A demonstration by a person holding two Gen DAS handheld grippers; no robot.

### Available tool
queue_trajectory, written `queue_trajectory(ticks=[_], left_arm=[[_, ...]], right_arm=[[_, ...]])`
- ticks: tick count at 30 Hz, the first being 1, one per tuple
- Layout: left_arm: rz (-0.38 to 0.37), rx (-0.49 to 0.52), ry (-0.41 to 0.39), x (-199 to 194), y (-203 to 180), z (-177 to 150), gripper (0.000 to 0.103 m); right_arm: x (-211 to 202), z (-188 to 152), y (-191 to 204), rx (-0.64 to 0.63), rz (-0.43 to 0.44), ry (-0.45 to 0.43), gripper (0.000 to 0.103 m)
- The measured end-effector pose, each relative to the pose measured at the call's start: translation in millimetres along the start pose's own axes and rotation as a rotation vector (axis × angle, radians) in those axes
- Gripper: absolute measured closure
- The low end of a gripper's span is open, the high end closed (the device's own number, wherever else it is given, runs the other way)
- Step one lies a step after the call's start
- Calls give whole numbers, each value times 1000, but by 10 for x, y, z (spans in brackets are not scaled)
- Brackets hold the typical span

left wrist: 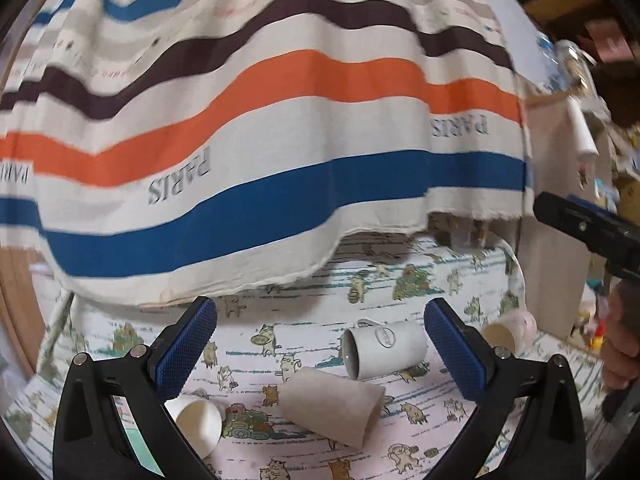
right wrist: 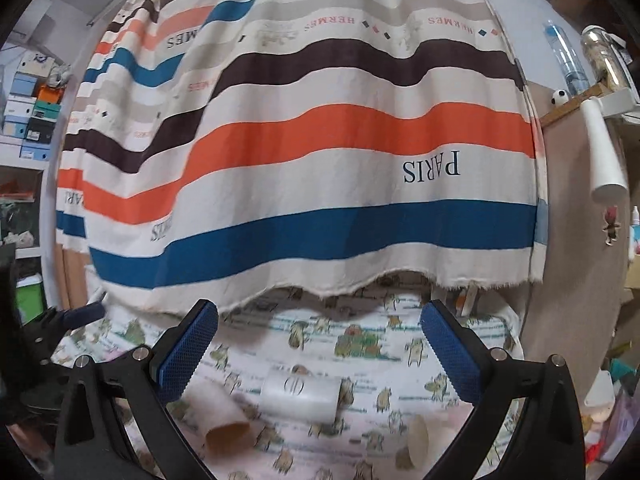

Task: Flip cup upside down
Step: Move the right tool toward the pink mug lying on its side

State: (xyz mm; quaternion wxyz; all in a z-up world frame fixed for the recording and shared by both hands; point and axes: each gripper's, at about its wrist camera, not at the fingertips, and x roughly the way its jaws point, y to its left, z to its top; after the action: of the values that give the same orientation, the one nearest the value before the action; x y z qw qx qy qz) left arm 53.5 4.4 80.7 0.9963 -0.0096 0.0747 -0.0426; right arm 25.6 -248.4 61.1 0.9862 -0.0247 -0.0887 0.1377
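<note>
**Cups on their sides, both grippers empty**

Your left gripper (left wrist: 320,344) is spread wide; the white mug (left wrist: 384,350) lies on its side between its fingers, near the right pad, with the brown paper cup (left wrist: 332,408) just below it. Your right gripper (right wrist: 320,350) is also wide, holding nothing, the mug (right wrist: 300,394) lying between its fingers on the patterned cloth (right wrist: 360,344)
</note>
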Motion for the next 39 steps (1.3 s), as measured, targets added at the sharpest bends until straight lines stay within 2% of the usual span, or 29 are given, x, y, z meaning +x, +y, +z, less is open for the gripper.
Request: queue_trajectory(ticks=[4,8,11,14,19,23,27,29,32,39], left_arm=[[23,-53,27,9,239,-90,0],[20,-84,80,96,299,-189,0],[29,-72,94,143,255,-250,0],[22,-63,122,198,215,-316,0],[20,-54,151,274,190,-381,0],[41,-61,165,325,220,-406,0],[52,-72,177,360,245,-440,0],[54,-66,181,375,234,-452,0],[49,-57,187,382,210,-469,0],[43,-46,195,399,188,-482,0]], right_arm=[[208,-125,-115,8,-34,17,0],[434,-336,-292,18,-47,125,0],[547,-409,-501,90,-10,186,0],[628,-432,-667,155,-35,236,0],[776,-497,-896,198,-173,376,1],[962,-642,-1151,227,-359,557,1],[1059,-853,-1424,374,-385,632,1],[1160,-973,-1534,410,-435,675,1],[1239,-1090,-1639,418,-483,678,1],[1263,-1223,-1849,470,-444,552,1]])
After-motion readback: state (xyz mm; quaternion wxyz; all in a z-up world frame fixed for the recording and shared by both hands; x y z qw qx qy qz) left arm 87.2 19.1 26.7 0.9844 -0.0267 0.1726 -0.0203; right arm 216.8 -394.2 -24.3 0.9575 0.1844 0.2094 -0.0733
